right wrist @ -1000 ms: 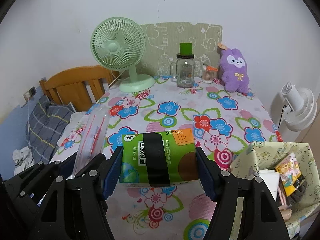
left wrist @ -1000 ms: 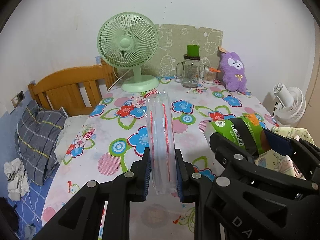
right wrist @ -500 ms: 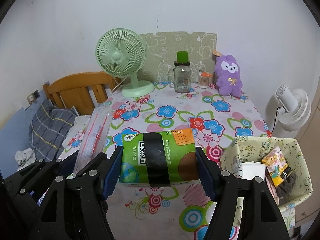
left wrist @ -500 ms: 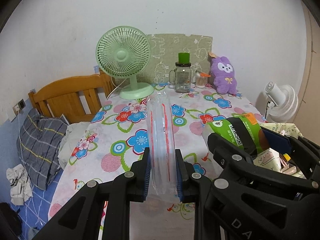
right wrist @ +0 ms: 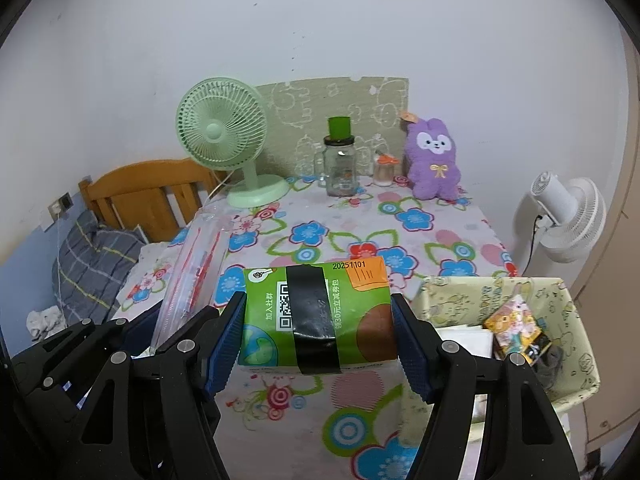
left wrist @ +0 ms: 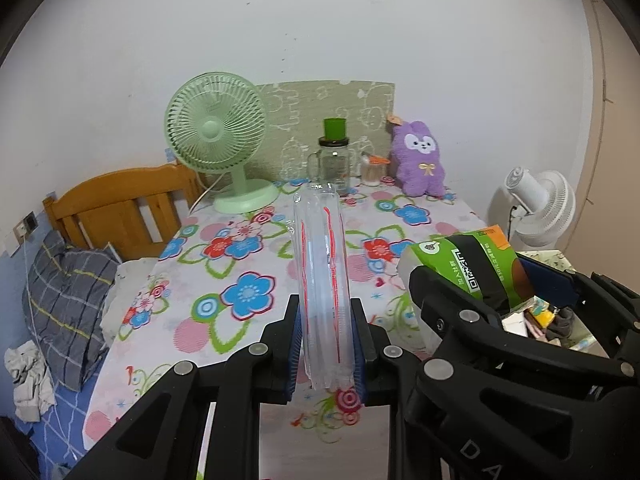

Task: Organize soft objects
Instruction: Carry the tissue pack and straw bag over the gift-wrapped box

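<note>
My left gripper [left wrist: 326, 344] is shut on a clear plastic zip bag [left wrist: 322, 280] with red seal lines, held upright above the flowered table [left wrist: 224, 280]. My right gripper [right wrist: 318, 340] is shut on a green tissue pack [right wrist: 316, 316] with a black tape band, held above the table's front edge. The tissue pack also shows in the left wrist view [left wrist: 468, 264], and the bag in the right wrist view [right wrist: 192, 276]. A purple plush bunny [right wrist: 434, 164] sits at the table's back right.
A green desk fan [right wrist: 224, 140], a glass jar with a green lid [right wrist: 340, 164] and a small jar [right wrist: 384, 170] stand at the back. A fabric basket [right wrist: 576, 328] with packets stands right of the table. A white floor fan [right wrist: 568, 216] and a bed [right wrist: 100, 256] flank it.
Both grippers have pulled back and up from the table with their loads held. More of the basket and the floor fan has come into view.
</note>
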A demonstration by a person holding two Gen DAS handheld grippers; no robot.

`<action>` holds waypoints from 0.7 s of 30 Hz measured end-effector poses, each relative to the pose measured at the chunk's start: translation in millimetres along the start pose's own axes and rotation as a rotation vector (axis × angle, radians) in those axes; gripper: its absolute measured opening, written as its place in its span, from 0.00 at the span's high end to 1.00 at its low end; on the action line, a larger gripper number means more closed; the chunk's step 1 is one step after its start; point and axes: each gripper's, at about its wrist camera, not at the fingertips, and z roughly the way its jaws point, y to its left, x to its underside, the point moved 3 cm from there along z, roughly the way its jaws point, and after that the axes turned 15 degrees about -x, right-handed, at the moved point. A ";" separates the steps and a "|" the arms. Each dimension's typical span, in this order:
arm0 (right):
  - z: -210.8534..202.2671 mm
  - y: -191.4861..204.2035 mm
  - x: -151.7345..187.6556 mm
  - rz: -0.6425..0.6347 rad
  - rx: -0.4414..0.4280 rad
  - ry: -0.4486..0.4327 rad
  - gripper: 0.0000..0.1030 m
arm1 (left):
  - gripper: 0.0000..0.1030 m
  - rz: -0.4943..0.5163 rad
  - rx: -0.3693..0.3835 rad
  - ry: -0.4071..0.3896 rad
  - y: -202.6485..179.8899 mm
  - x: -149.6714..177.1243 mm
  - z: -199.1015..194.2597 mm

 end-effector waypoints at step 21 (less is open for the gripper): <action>-34.3 -58.3 2.4 0.063 0.055 -0.033 0.30 | 0.80 0.062 0.097 -0.031 -66.1 -9.5 -14.0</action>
